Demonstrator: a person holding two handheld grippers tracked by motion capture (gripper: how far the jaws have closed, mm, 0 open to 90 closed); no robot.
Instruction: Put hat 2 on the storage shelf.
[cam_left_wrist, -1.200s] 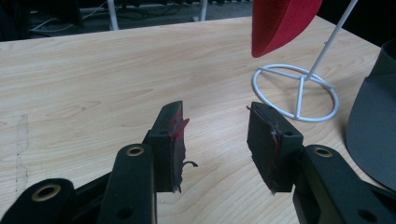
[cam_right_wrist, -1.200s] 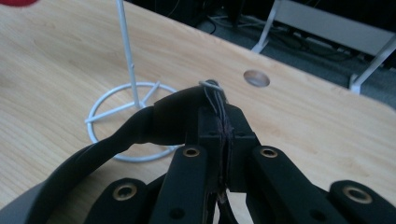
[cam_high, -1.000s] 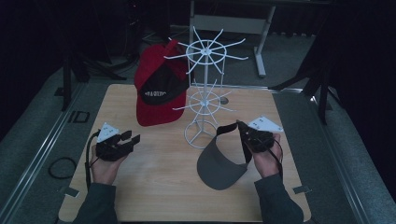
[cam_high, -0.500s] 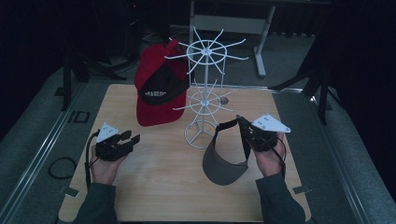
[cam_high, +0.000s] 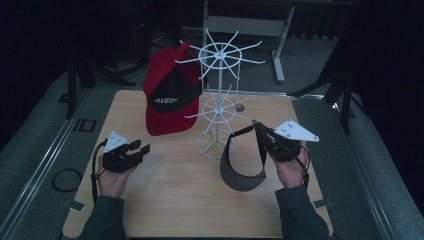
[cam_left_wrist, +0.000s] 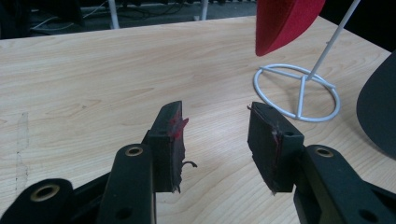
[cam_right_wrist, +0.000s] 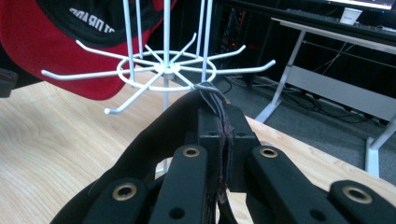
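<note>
Between the two black jaws of my right claw (cam_right_wrist: 223, 140) the strap of the dark visor (cam_high: 243, 167) was pinched tight; the jaws were clenched on it with no gap that I could see. In the high view this right claw (cam_high: 261, 129) was lifted above the right part of the tabletop (cam_high: 165, 200), and the visor hung down from it, its brim turned toward me and clear of the wood. Just beside the visor, on its left, stood the white wire rack (cam_high: 217, 107), with its round base on the tabletop and two rings of thin prongs. In the right gripper view the lower ring of the rack (cam_right_wrist: 163, 70) was directly behind the pinched strap, very near to it; I could not tell if they touched. A red cap (cam_high: 167, 97) with a black front panel hung on the left side of the rack. My left claw (cam_high: 141, 148) rested low at the left part of the tabletop, well apart from the rack. Its jaws were released, about half spread, and nothing was between them (cam_left_wrist: 217, 137).
</note>
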